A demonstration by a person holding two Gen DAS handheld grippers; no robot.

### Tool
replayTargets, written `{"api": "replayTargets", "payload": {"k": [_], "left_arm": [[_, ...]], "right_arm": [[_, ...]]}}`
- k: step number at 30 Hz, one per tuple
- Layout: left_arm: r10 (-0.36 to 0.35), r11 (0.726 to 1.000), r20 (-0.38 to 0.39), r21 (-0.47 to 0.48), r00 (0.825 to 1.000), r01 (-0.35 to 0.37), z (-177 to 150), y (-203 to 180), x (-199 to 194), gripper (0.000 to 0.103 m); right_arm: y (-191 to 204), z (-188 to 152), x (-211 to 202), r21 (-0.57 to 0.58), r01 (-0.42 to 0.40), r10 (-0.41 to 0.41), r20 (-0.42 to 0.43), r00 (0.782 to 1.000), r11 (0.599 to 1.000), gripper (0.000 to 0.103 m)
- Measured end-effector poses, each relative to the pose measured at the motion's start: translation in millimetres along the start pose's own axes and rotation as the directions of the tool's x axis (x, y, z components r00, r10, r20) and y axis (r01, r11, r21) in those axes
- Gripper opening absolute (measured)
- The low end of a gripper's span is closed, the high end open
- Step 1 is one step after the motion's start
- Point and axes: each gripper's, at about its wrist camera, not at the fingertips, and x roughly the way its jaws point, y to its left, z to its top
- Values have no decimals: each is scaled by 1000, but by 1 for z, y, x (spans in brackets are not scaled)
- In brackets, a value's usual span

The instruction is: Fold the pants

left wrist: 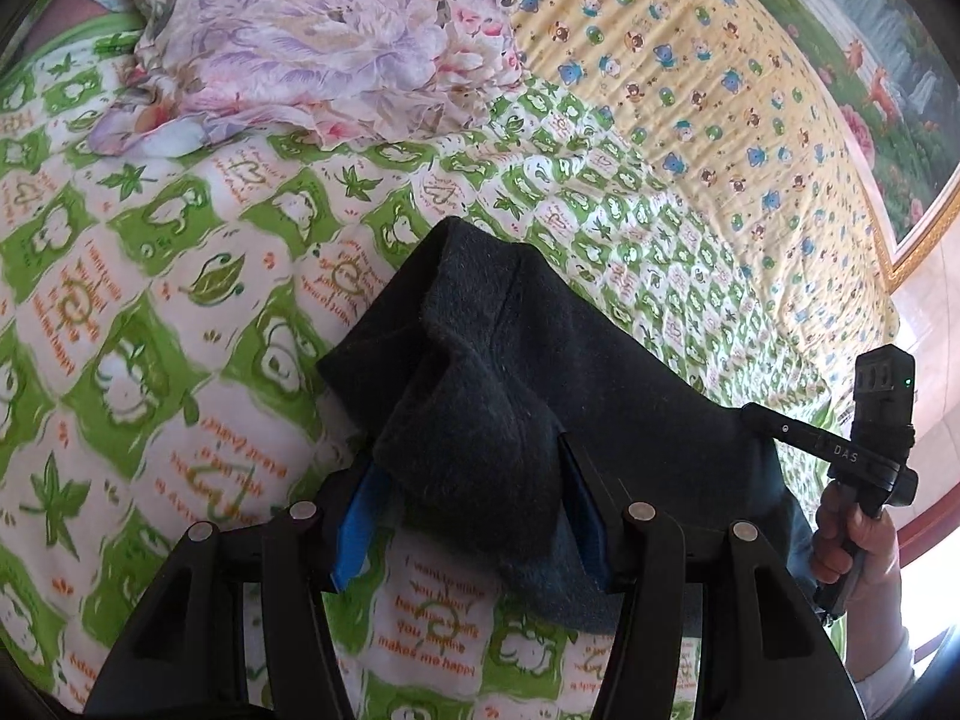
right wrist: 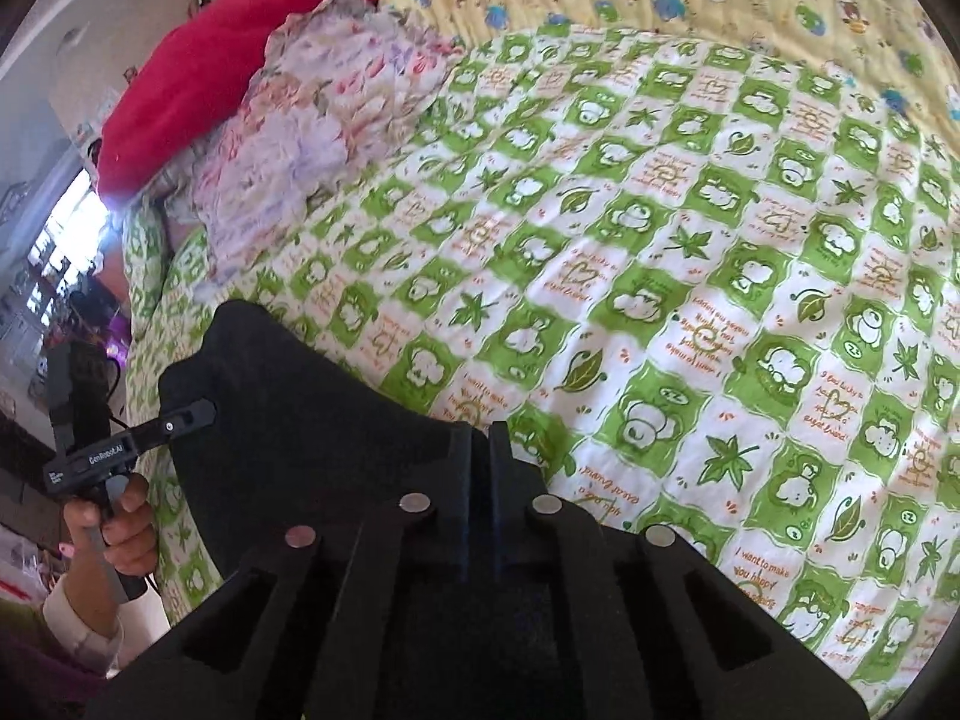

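The dark fleece pants (left wrist: 480, 384) hang between my two grippers above a bed. In the left wrist view my left gripper (left wrist: 465, 468) is shut on a thick bunch of the fabric between its blue pads. The right gripper (left wrist: 780, 426) shows at the far right, also gripping the pants' edge. In the right wrist view my right gripper (right wrist: 478, 444) has its fingers nearly together, pinching the pants (right wrist: 312, 420). The left gripper (right wrist: 198, 411) shows at the left, holding the other end.
A green-and-white quilt (right wrist: 660, 300) covers the bed, with a yellow bear-print sheet (left wrist: 690, 60) beyond it. A crumpled floral cloth (left wrist: 312, 42) and a red cushion (right wrist: 216, 66) lie at the bed's far side. A framed picture (left wrist: 888, 90) leans at right.
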Motion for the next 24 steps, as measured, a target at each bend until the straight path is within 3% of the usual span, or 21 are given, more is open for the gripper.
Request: {"api": "replayTargets", "payload": {"k": [8,9,12,14,18,22,24], "left_arm": [[4,1000,0,16,1000,-4,4,-1,5,56],[8,1000,1,22,1000,-8,7,-1,8,53],[13,1000,0,24,1000,-13,18,-3,16,29],[2,1000,19,27,1000,-2,25,-8,14,23],[-15,998,55,56,998,11,32,-29,-11,21],[-71,996,87,57,994,67,25,-40,-61,21],[-66,995,117,83,991,57,19,-43,-86,21]], "right_arm": [[-35,-5,28,163,-37,35,12,999,986,5],[-41,-7,30,191,-50,47,19,999,980,5],[-44,-9,31,222,-61,55,34,998,973,5],[-41,-9,27,223,-56,48,44,998,973,5],[-32,-11,13,212,-55,39,77,996,976,5],[-13,-18,-3,187,-57,33,128,991,981,5],[2,-24,-8,164,-66,41,152,987,984,5]]}}
